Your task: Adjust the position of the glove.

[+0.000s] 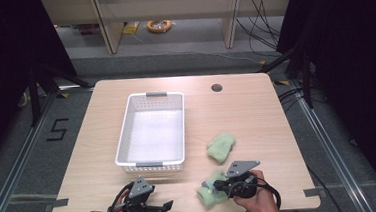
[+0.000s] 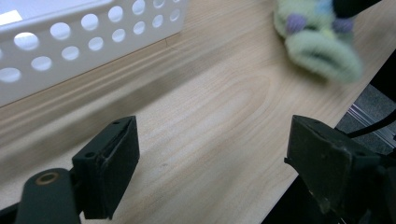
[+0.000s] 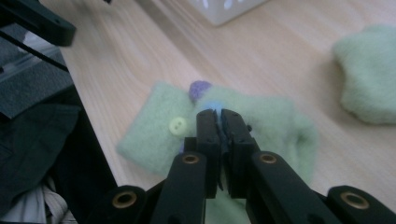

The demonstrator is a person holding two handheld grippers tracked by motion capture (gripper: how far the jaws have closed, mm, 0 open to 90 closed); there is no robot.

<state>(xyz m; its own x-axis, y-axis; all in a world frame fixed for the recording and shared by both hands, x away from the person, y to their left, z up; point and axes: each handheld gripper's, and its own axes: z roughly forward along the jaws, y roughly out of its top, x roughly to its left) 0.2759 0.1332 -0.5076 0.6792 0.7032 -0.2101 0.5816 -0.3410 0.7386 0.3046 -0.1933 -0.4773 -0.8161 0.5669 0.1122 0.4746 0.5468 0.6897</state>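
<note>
While left gripper (image 1: 167, 206) idles, right gripper (image 3: 219, 116) pinches green sock (image 3: 275, 121).

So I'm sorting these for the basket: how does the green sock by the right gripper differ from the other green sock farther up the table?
The near sock is clamped by the right gripper; the far sock lies free on the table. The near sock shows a yellow button and purple and blue dots; the far sock looks plain. The near sock lies at the table's front edge, the far sock nearer the basket. Both are fuzzy pale green.
</note>
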